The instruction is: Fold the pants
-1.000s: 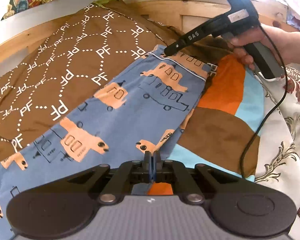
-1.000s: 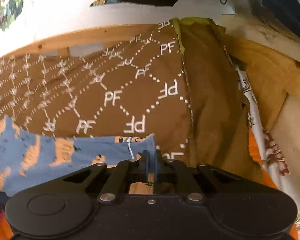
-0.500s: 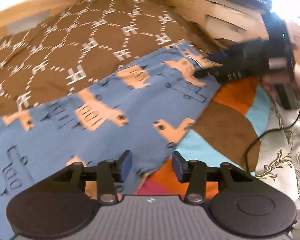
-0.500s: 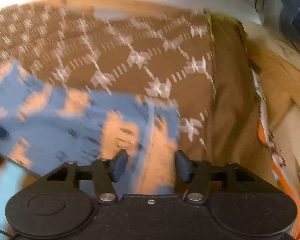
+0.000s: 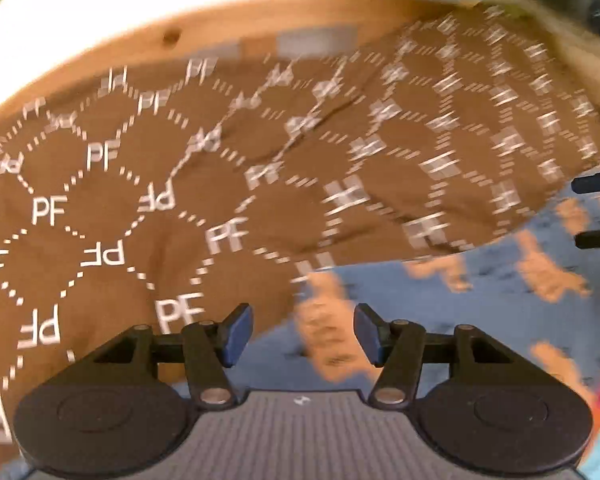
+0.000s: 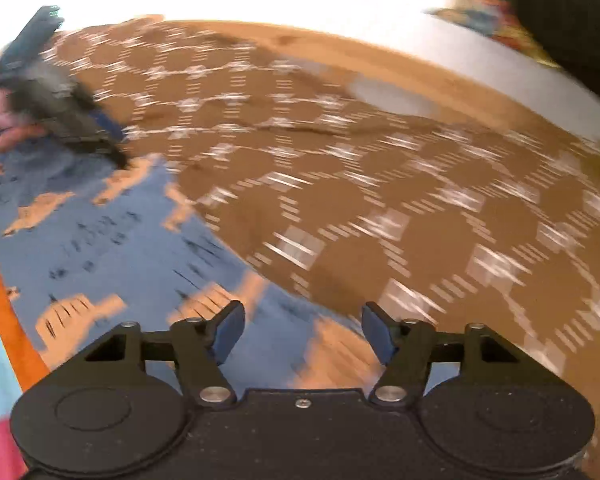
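Both grippers hung with fingers spread wide, gripping nothing: the left gripper (image 5: 303, 334) and right gripper (image 6: 303, 334) above the blue pants (image 6: 140, 256), which lay against the brown PF-printed blanket (image 5: 220, 184).

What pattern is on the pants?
Blue pants with blurred orange shapes and dark line drawings; right wrist view shows it best.

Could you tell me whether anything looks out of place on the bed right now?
Nothing stands out, though both views are motion-blurred. The blue pants with orange prints lie flat beside the brown PF-patterned fabric, and both the left claw and right claw are open and empty.
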The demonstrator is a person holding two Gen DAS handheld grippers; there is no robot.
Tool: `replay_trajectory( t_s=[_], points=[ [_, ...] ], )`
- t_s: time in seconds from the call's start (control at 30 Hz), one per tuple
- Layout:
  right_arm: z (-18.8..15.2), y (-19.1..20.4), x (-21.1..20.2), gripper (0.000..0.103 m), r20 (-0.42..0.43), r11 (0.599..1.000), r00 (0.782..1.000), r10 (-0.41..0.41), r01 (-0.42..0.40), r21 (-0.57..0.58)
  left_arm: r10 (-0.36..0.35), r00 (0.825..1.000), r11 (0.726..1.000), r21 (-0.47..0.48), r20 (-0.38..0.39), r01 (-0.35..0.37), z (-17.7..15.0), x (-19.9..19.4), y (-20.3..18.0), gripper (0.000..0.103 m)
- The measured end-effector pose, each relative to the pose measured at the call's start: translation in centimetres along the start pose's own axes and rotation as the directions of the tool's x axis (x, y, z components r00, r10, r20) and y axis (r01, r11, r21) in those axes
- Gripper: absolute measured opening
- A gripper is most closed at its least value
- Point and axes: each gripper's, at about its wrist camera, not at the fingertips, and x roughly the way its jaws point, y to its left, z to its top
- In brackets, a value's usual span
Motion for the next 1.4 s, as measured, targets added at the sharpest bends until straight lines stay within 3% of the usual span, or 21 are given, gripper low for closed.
replay_trajectory(
  t_s=[0.07,0.1,0.17,0.23,0.33,0.43,0.5,0.53,0.57,0.63,0.7,0.83,1.0,1.07,1.1,1.13,1.23,1.33,1.4],
  points=[
    [1.5,0.4,2.0,0.053,-0.012,0.996,0.996,0.093,-0.093,0.009,-0.039,0.999,0.999,-0.039,-0.023,0.038,0.6,1.3,1.4,0.059],
    [2.1,0.6,3.1,0.05,-0.022,0.991,0.991,0.135,-0.135,0.022,-0.095,0.995,0.993,-0.07,-0.033,0.093,0.9,1.9,2.0,0.054],
    [3.1,1.2,5.2,0.048,-0.066,0.98,0.978,0.199,-0.197,0.032,-0.178,0.983,0.979,-0.106,-0.047,0.172,1.2,2.6,2.6,0.039],
    [3.3,2.0,6.4,0.046,-0.081,0.977,0.974,0.212,-0.212,0.008,-0.208,0.976,0.975,-0.095,-0.055,0.203,1.4,3.0,2.1,0.012],
    [3.5,2.5,6.7,0.011,-0.085,0.988,0.986,0.145,-0.15,-0.048,-0.139,0.99,0.989,-0.047,-0.035,0.137,1.1,2.9,1.2,0.007],
    [3.4,2.4,6.9,0.01,-0.086,0.991,0.988,0.129,-0.131,-0.012,-0.081,0.997,0.996,-0.025,-0.007,0.081,0.5,2.9,0.2,0.009],
    [3.3,3.0,6.9,0.012,-0.083,0.993,0.991,0.105,-0.11,-0.051,-0.049,0.999,0.999,-0.004,0.022,0.049,0.1,2.9,-0.1,0.018],
    [3.3,3.1,6.7,0.016,-0.08,0.994,0.993,0.09,-0.094,-0.049,-0.036,0.999,0.999,-0.023,0.034,0.036,0.0,2.5,0.0,0.027],
    [3.5,3.4,6.4,0.024,-0.075,0.997,0.995,0.065,-0.069,-0.041,-0.023,0.998,0.998,-0.059,0.053,0.026,-0.3,1.6,0.3,0.028],
    [3.5,3.9,5.1,0.028,-0.038,0.996,0.998,0.045,-0.048,-0.072,-0.038,0.991,0.992,-0.111,0.128,0.052,-1.3,-1.4,1.2,0.027],
    [3.9,5.0,4.5,0.029,-0.01,0.991,0.997,0.078,-0.078,-0.113,-0.044,0.985,0.989,-0.133,0.17,0.067,-2.8,-4.2,1.7,0.027],
    [5.5,7.4,5.1,0.031,-0.005,0.972,0.982,0.188,-0.187,-0.141,-0.025,0.989,0.983,-0.175,0.146,0.051,-6.8,-7.9,3.0,0.027],
    [8.5,11.5,7.8,0.031,-0.016,0.935,0.954,0.301,-0.298,-0.192,0.077,0.981,0.907,-0.422,0.175,0.005,-10.5,-8.5,7.3,0.027],
    [10.0,12.7,9.0,0.031,-0.009,0.929,0.943,0.333,-0.33,-0.17,0.116,0.978,0.893,-0.449,0.174,-0.026,-10.6,-8.6,8.7,0.017],
    [10.5,13.1,9.6,0.031,-0.008,0.928,0.94,0.342,-0.339,-0.156,0.145,0.976,0.882,-0.467,0.162,-0.053,-10.6,-8.3,9.4,0.005],
    [11.1,13.6,10.3,0.031,-0.014,0.929,0.939,0.343,-0.341,-0.144,0.16,0.975,0.866,-0.497,0.157,-0.062,-10.8,-8.2,10.1,0.003],
    [11.7,14.4,13.2,0.031,-0.055,0.96,0.969,0.24,-0.245,-0.134,0.131,0.97,0.822,-0.569,0.207,0.01,-12.2,-8.5,11.6,0.003],
    [11.7,13.1,13.4,0.026,-0.016,0.976,0.977,0.214,-0.215,-0.044,0.165,0.959,0.839,-0.544,0.229,-0.015,-12.4,-9.3,11.5,0.003],
    [11.3,12.5,12.4,0.027,0.007,0.993,0.993,0.122,-0.122,0.003,0.195,0.947,0.843,-0.537,0.254,-0.029,-12.4,-10.2,11.4,0.003]
  ],
)
